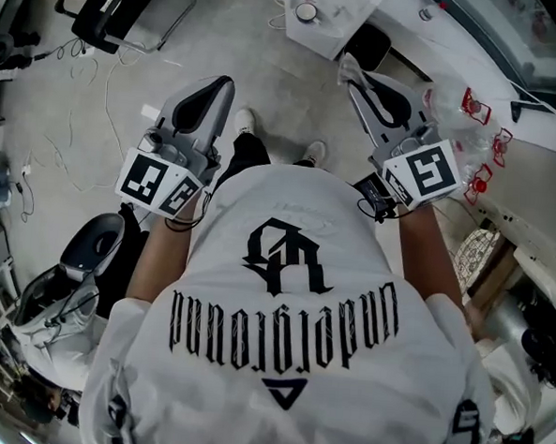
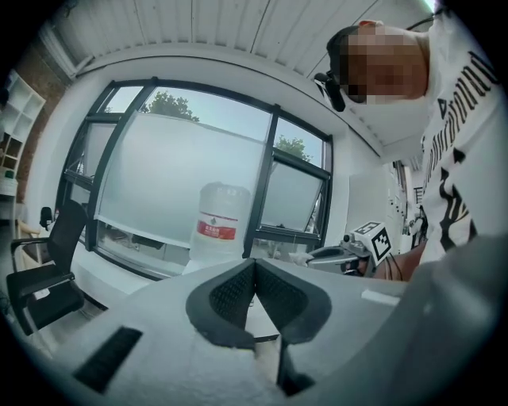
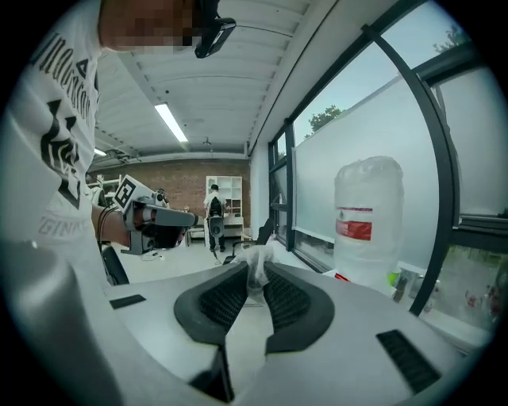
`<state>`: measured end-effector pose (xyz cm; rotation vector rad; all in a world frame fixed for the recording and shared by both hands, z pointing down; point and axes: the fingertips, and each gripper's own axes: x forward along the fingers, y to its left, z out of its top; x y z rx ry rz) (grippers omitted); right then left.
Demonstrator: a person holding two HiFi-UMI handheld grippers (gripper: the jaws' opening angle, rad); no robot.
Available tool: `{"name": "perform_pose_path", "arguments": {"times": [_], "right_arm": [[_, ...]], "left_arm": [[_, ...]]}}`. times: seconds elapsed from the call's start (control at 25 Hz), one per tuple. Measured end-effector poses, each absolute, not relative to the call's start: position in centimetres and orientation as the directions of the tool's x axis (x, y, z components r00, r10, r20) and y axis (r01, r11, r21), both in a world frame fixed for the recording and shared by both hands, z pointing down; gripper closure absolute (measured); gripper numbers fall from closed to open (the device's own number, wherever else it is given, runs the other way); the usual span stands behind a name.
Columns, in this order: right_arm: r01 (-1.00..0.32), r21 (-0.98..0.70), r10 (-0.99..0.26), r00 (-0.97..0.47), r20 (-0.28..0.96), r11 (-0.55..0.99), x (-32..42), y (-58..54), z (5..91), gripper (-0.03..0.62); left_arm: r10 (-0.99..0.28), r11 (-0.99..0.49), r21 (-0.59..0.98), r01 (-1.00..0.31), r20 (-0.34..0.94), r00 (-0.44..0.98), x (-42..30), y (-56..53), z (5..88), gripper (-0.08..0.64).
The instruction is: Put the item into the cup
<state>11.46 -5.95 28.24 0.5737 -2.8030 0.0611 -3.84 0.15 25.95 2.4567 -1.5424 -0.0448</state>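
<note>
Open concrete floor (image 1: pixel 286 95) lay below, water jug (image 3: pixel 367 222) stood by window (image 3: pixel 397 111), left gripper (image 2: pixel 254 266) clenched empty, right gripper (image 3: pixel 252 277) pinched crumpled clear plastic (image 3: pixel 255 258).

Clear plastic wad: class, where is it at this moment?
The plastic wad is pinched in the right tool, mid-frame in the right gripper view, with the large water bottle to its right.

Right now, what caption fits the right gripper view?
Right gripper pinches crumpled clear plastic near a big water jug.
</note>
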Motion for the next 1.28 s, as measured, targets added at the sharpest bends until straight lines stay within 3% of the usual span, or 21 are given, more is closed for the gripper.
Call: {"name": "perform_pose_path", "arguments": {"times": [0.28, 0.64, 1.28], "right_arm": [[-0.535, 0.016, -0.518, -0.81, 0.276, 0.845, 8.1, -8.8, 27.8, 0.526], [-0.622, 0.067, -0.612, -0.737, 0.285, 0.78, 1.6, -10.0, 27.1, 0.526], [-0.676, 0.031, -0.649, -0.691, 0.318, 0.736, -2.7, -12.1, 29.0, 0.526]], "left_arm": [[-0.818, -0.549, 0.202, -0.811, 0.07, 0.571, -8.2, -5.1, 25.1, 0.546], [-0.737, -0.652, 0.201, -0.731, 0.06, 0.673, -15.3, -7.5, 24.8, 0.545], [-0.701, -0.684, 0.231, -0.692, 0.057, 0.711, -20.2, -9.4, 26.0, 0.546]]}}
